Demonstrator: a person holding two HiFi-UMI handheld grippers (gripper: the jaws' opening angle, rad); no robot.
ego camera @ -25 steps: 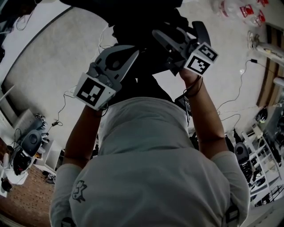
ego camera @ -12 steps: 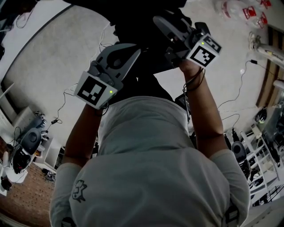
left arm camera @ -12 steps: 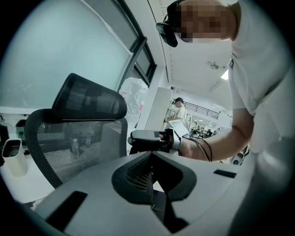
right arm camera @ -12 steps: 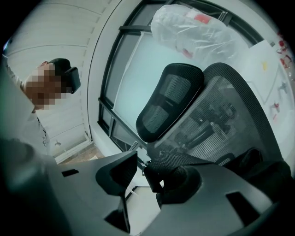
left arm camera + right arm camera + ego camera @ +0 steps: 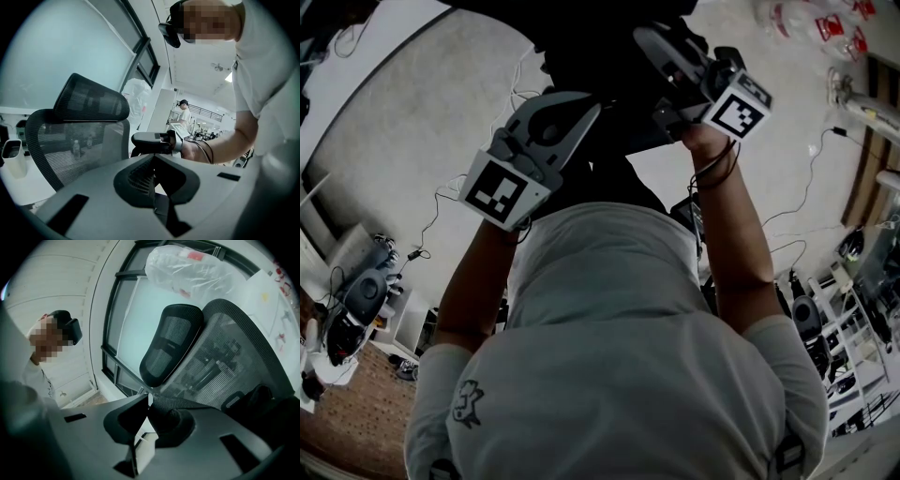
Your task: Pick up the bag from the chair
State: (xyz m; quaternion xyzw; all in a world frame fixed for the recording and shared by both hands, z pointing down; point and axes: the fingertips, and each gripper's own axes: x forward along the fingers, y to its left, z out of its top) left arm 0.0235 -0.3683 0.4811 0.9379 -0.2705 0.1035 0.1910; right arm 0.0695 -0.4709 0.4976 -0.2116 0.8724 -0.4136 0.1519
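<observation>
Black mesh makes up the high-backed office chair (image 5: 225,348) that both gripper views face. The right gripper (image 5: 149,402) reaches toward it. Its jaws have just been closing and now pinch a dark woven strap (image 5: 171,401) between them. That strap seems to run to the black fabric bag (image 5: 262,401), a dark lump low on the chair's seat, against the foot of the backrest. The left gripper (image 5: 153,161) hangs just beside, jaws closed on nothing. The hold looks shallow, near the jaw tips, so a quick lift could pull the strap free. With only one strap taken, the bag may tilt, swing, or catch on the armrest (image 5: 233,401) as it rises.
</observation>
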